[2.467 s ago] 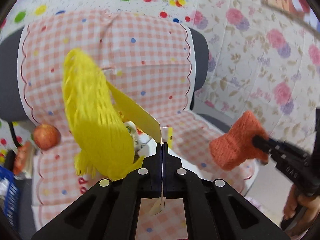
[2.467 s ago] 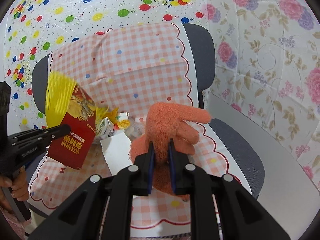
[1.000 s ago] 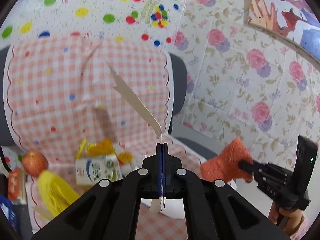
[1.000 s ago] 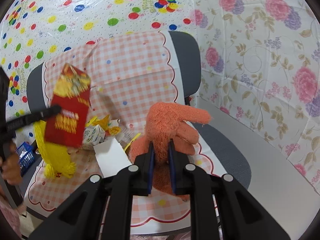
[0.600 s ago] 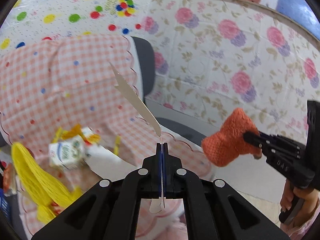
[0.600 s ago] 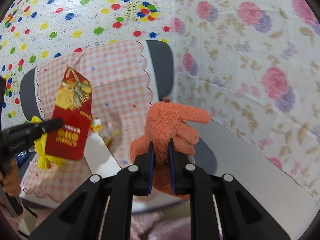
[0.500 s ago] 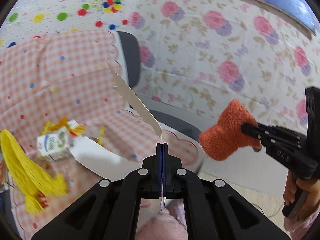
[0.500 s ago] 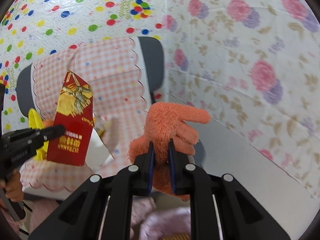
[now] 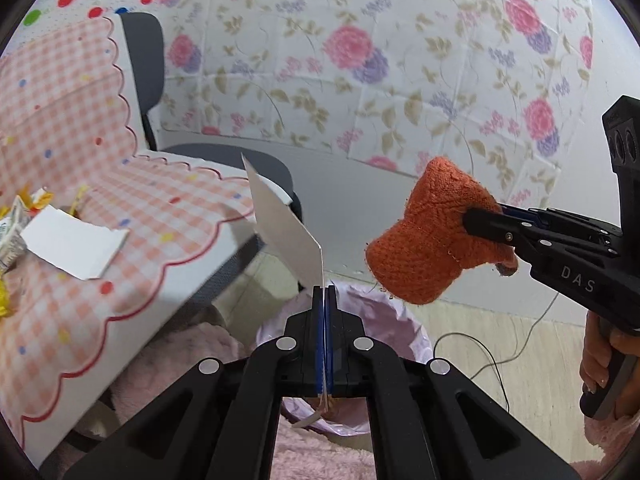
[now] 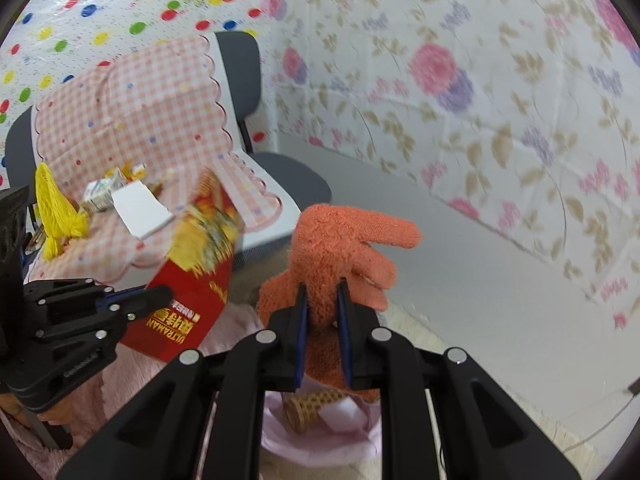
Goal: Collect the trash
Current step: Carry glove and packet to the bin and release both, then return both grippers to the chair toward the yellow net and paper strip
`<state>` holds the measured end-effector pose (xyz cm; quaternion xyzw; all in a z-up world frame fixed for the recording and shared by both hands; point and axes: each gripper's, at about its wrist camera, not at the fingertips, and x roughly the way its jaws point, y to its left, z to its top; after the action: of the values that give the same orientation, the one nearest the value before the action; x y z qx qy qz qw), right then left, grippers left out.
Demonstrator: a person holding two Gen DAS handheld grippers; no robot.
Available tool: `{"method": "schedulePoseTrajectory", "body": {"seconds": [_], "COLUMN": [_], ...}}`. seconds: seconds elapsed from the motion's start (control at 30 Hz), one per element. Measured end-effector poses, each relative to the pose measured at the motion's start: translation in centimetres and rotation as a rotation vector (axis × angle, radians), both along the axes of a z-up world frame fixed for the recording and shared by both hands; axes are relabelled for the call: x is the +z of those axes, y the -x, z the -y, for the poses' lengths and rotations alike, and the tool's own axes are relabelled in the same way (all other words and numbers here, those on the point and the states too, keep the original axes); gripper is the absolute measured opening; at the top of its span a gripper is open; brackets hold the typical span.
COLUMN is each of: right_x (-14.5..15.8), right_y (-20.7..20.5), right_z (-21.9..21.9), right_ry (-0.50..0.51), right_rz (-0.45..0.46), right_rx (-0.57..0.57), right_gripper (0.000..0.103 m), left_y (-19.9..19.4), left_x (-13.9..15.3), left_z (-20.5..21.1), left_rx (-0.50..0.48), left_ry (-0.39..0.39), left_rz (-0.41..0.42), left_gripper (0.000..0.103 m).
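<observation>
L gripper [image 9: 325,289] is pinching a flat red packet [image 10: 188,280] edge-on btwn closed jaws; in L wrist view only the packet's pale back face is showing, slanting up and left from the tips. R wrist view is giving the printed side: red w/ gold artwork, upper part blurred.

R gripper [image 10: 322,292] is clamping an orange glove [image 10: 340,248], pads squeezing its lower part, glove fingers sticking up and right past the tips. From L wrist view the glove's cuff end is flaring out left of the R gripper's tips.

Both items are hanging over a bin w/ pink liner [image 9: 404,316]. R wrist view is showing a brown ribbed cone-like piece [image 10: 310,404] inside the bin; L view isn't showing it.

Chair w/ pink checked cover [image 9: 132,200] is standing to the left, still carrying a white card [image 9: 74,244], a small carton [image 10: 100,194] and a yellow net [image 10: 56,212], well apart from both grippers.
</observation>
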<state>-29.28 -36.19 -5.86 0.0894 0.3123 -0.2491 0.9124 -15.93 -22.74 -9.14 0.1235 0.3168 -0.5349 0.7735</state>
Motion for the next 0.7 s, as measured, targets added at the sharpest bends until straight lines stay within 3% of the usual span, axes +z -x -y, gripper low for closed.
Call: {"method": "schedulePoseTrajectory", "body": {"seconds": [0.43,0.5,0.6,0.7], "right_x": [-4.4,-5.0,-5.2,-4.7], "right_y": [0.0,-0.3,-0.5,-0.2], "right_z": [3.1,3.6,3.8,4.2], "right_ry": [-0.094,-0.111,-0.122,-0.117], "right_rz": [-0.075,-0.084,-0.080,-0.063], "right_rx": [-0.012,-0.010,-0.009,-0.021], "right_gripper": [0.018,0.022,0.038,0.038], "left_y": [-0.2,-0.6,-1.3,-2.3], "left_x": [-2.7,-2.8,-2.8,-2.0], "left_z": [4.3,4.6,4.4,3.3], "left_rx": [-0.025,-0.019,0.005,0.051], "left_ry": [-0.098,-0.107,-0.106,-0.092], "left_rz": [-0.028,-0.037,-0.054,-0.052], "left_gripper": [0.005,0.013,0.033,0.034]}}
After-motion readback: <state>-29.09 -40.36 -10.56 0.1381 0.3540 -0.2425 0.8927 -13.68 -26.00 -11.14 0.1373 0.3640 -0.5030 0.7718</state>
